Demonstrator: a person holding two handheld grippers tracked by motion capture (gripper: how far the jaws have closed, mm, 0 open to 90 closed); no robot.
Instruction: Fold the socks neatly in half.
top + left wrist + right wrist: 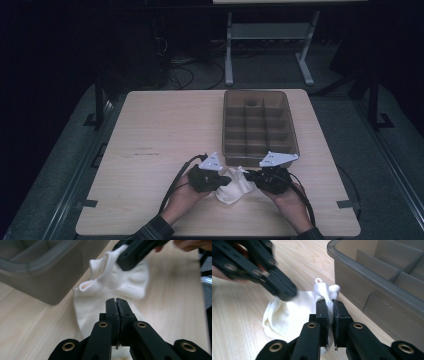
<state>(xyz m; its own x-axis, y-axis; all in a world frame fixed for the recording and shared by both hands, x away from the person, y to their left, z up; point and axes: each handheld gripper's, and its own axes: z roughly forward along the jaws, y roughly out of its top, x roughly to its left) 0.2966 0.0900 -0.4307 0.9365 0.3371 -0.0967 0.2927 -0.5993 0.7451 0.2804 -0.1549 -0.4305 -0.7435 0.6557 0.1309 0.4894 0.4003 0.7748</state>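
white cotton: the sock lies on the wooden tabletop near its front edge, just in front of the near wall of the grey divided bin, bunched between my two grippers.
my right gripper: jaws clamped on a fold of the sock's ribbed cuff; the cloth stands up between the pads.
my left gripper: jaws pressed together with almost no gap, over the flat body of the sock; i judge a thin layer is pinched, but i cannot see it clearly.
work in hand: as i read it, folding or bundling the sock, likely for a compartment of the bin.
risk one: if my left pads hold only a thread of fabric, a pull may slip it free and the fold will open.
risk two: pulling my hands apart too hard could stretch the cuff out of my right grip.
risk three: the bin's wall is just beside my right gripper, and a careless swing would knock it.
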